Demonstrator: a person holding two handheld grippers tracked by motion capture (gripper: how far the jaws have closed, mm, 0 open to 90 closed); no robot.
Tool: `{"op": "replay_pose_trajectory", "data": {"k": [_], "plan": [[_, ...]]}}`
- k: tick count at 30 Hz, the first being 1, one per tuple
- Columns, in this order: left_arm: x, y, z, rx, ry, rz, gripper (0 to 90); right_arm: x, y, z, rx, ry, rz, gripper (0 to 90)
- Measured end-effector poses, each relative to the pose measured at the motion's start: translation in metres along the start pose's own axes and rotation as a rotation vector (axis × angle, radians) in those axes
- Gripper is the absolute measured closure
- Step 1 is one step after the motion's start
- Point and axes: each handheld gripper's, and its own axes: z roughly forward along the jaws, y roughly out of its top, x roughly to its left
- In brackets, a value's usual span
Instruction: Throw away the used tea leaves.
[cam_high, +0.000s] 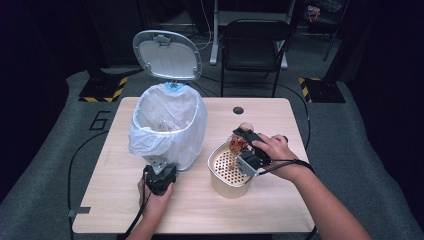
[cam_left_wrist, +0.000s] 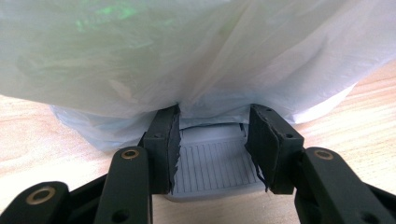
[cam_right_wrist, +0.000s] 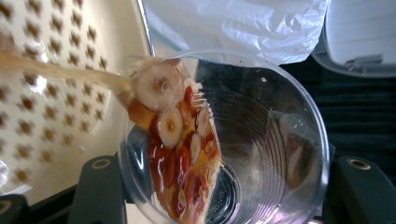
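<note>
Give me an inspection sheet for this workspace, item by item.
Surface: light wooden table, round hole near its far edge.
Job's things: clear plastic cup tipped over perforated strainer pot; brown liquid with red and pale fruit slices pouring out.
Bin: pedal bin with white liner, lid up.
Clutter: nothing seen.
Grippers: left tool clamped on bin's grey pedal; right tool gripping the cup.
Cables: black cable trails from right tool; another from left.
Surroundings: dark room, grey floor mat, black chair behind the table.
</note>
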Motion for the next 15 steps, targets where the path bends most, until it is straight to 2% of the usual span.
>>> {"op": "replay_pose_trajectory", "data": {"k": [1,2,3,4,5,6,7,8,10,12,13,14,15], "plan": [[-0.001,0.0,0.001,-0.016,-0.003,-0.019,54.0,0.001,0.001,0.001,0.01,0.005,-0.022,37.7],[-0.001,0.0,0.0,-0.009,-0.002,-0.011,54.0,0.005,0.003,0.002,0.036,-0.031,-0.111,37.8],[-0.001,0.0,0.001,-0.015,-0.003,-0.018,54.0,0.006,0.004,0.003,0.042,-0.029,-0.127,37.8],[0.0,0.0,0.0,0.002,0.001,-0.001,54.0,0.006,0.004,0.003,0.042,-0.029,-0.127,37.8],[0.0,0.0,0.0,0.003,-0.001,0.003,54.0,0.007,0.006,0.003,0.051,-0.048,-0.148,37.8],[0.0,0.0,0.0,0.004,0.0,0.004,54.0,0.009,0.006,0.004,0.056,-0.062,-0.173,37.8],[0.0,0.0,0.0,0.003,0.001,0.004,54.0,0.011,0.007,0.005,0.06,-0.075,-0.224,37.8],[0.0,0.0,0.0,0.003,0.001,0.004,54.0,0.011,0.007,0.005,0.06,-0.075,-0.224,37.8],[0.0,0.0,0.0,-0.002,-0.002,-0.006,54.0,0.013,0.008,0.006,0.058,-0.095,-0.317,37.7],[0.0,0.0,0.0,0.005,0.0,0.003,54.0,0.014,0.01,0.004,0.065,-0.115,-0.371,37.7],[-0.001,0.0,0.0,-0.01,-0.004,-0.014,54.0,0.014,0.011,0.004,0.058,-0.12,-0.389,37.7],[0.0,0.0,0.0,0.007,0.0,0.003,54.0,0.014,0.011,0.004,0.057,-0.124,-0.396,37.7],[0.0,0.0,0.0,0.0,-0.003,-0.003,54.0,0.015,0.011,0.004,0.058,-0.146,-0.41,37.7]]}}
